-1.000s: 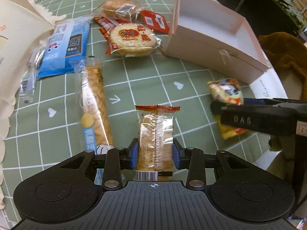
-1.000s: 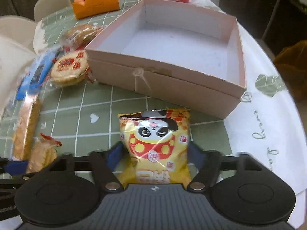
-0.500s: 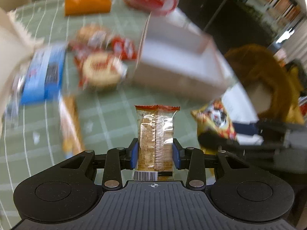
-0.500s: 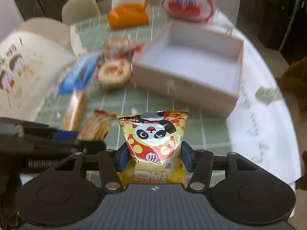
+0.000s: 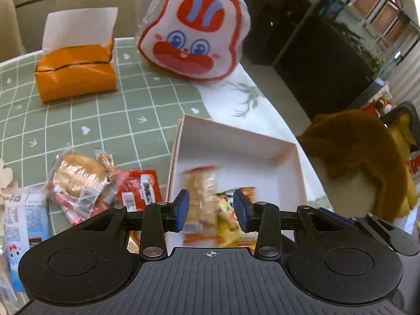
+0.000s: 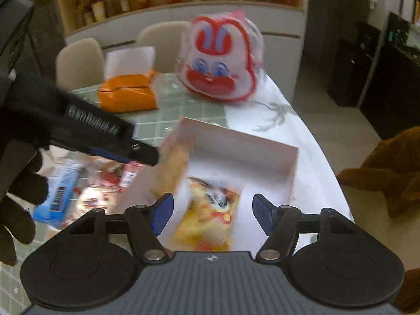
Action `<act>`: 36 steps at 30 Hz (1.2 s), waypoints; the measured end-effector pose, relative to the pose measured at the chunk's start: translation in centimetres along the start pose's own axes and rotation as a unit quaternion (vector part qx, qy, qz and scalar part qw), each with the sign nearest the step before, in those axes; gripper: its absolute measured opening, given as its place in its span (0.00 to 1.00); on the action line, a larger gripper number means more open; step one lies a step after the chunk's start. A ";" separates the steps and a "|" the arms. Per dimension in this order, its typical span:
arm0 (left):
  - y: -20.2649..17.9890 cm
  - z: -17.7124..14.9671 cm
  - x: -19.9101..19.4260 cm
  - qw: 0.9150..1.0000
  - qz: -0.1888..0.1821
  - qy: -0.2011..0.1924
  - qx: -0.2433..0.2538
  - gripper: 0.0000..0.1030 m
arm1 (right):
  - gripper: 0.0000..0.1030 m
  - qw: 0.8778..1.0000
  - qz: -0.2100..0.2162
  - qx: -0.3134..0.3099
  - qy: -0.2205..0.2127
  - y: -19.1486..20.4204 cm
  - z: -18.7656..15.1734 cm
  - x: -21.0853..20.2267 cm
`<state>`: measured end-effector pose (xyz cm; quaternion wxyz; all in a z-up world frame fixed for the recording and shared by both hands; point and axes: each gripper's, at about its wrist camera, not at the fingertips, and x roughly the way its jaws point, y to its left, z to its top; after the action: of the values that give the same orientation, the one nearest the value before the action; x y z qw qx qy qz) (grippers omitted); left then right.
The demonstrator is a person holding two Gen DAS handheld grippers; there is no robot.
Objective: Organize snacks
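While the right gripper (image 6: 212,215), its jaws just opened, hangs spread above the yellow panda packet (image 6: 210,215) in the pink box (image 6: 291,162), the left gripper (image 5: 211,211) stands apart over the cracker packet (image 5: 200,199); rabbit bag (image 5: 193,34) at twelve o'clock.

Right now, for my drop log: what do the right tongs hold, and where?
Nothing: the right tongs have just been opening, and the yellow panda-print snack bag is in the pink cardboard box, clear of both pads.
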<state>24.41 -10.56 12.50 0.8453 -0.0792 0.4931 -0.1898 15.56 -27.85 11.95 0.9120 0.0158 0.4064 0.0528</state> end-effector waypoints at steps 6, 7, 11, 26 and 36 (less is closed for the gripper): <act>4.7 -3.9 -3.2 0.993 0.086 -0.073 -0.027 0.41 | 0.65 0.997 0.062 0.027 0.033 -0.9 -2.3 0.0; 5.6 -4.7 -3.4 0.991 0.106 -0.077 -0.029 0.41 | 0.65 0.996 0.073 0.023 0.038 -0.4 -2.7 0.0; 9.4 -7.9 -3.9 0.985 0.139 -0.067 -0.072 0.41 | 0.51 0.988 0.141 -0.009 0.068 2.9 -4.4 0.0; 12.1 -18.2 -7.9 0.989 0.131 -0.017 -0.058 0.44 | 0.70 0.987 0.134 0.012 0.093 12.8 -2.4 8.4; 13.1 -19.0 -9.1 0.989 0.143 -0.014 -0.045 0.43 | 0.63 0.990 0.077 -0.056 0.106 18.0 -3.0 9.6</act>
<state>7.13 6.04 6.08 0.8661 -0.0486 0.4956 -0.0430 18.25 -8.94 4.13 0.8564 -0.0093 0.4948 0.1471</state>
